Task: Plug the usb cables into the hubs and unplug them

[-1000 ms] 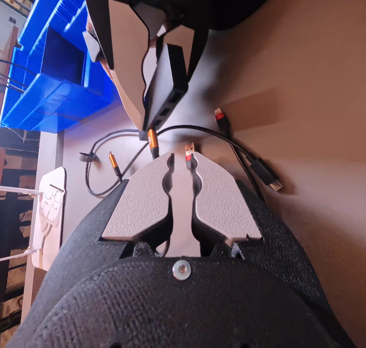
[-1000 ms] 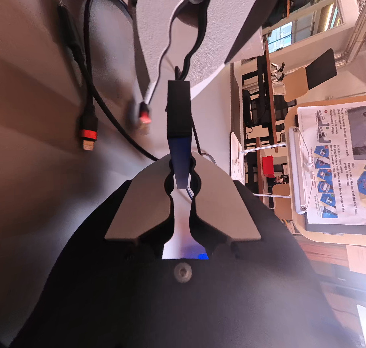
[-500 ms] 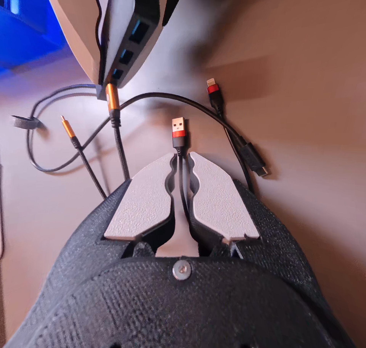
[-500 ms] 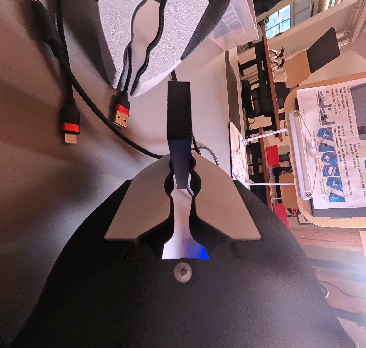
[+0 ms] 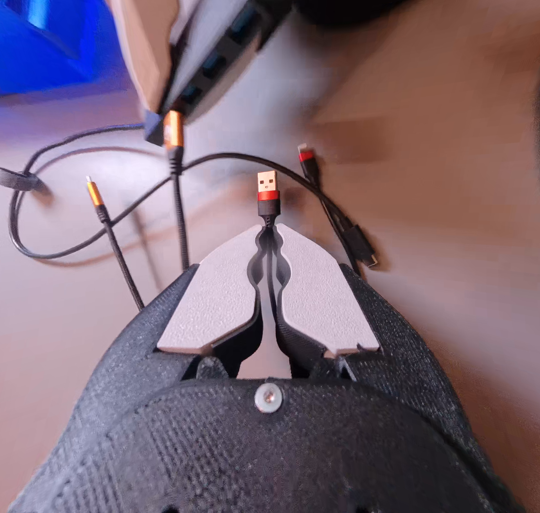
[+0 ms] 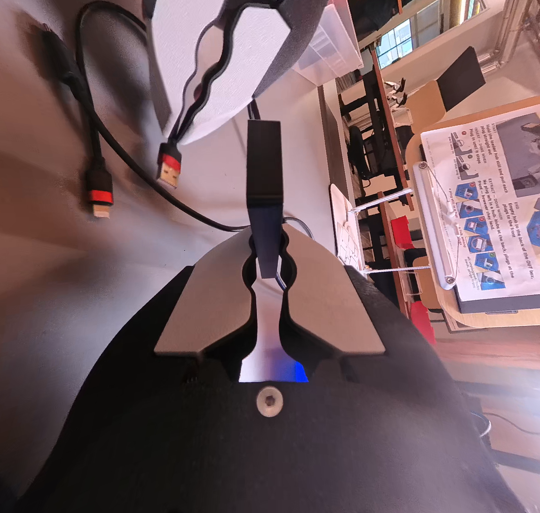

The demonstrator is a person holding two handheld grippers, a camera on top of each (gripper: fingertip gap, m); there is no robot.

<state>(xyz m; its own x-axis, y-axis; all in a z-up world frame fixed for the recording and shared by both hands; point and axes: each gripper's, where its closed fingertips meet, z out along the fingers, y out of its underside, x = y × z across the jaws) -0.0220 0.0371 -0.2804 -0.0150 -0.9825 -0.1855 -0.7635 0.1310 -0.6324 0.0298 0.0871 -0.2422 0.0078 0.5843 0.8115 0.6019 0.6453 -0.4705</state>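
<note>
Left gripper (image 5: 268, 226): fingers pressed together on the thin black cable just behind the red-collared plug; the cable runs back down the slot between them.
Red-collared plug (image 5: 267, 189): flat USP-type metal tip sticking out past the fingertips, clear of the table, sharp in the left wrist view. In the right wrist view it shows again (image 6: 169, 167), pointing down toward the table, slightly blurred.
Right gripper (image 6: 267, 237): fingers clamped on the narrow end of the black hub (image 6: 264, 169), which stands out straight ahead of them.
Hub, left wrist view (image 5: 216, 61): smeared by motion; a row of blue-lit ports can be made out, count uncertain. Upper end cut off by the frame.
Orange plug (image 5: 173, 129): seated in the lowest port of the hub, its braided cable running down behind the left gripper body.
Loose ends on table (image 5: 438, 236): small orange-tipped connector (image 5: 94, 195) at left; red-banded connector (image 5: 306, 160) at right, blurred; black connector (image 5: 362, 246) near the right finger, partly blurred.
Blue bin (image 5: 43, 40): upper left, cropped and out of focus.
Instruction sheet (image 6: 479, 201): on a wooden stand at right, edge cut off.
Clear plastic box (image 6: 330, 46): behind the left gripper, partly hidden.
</note>
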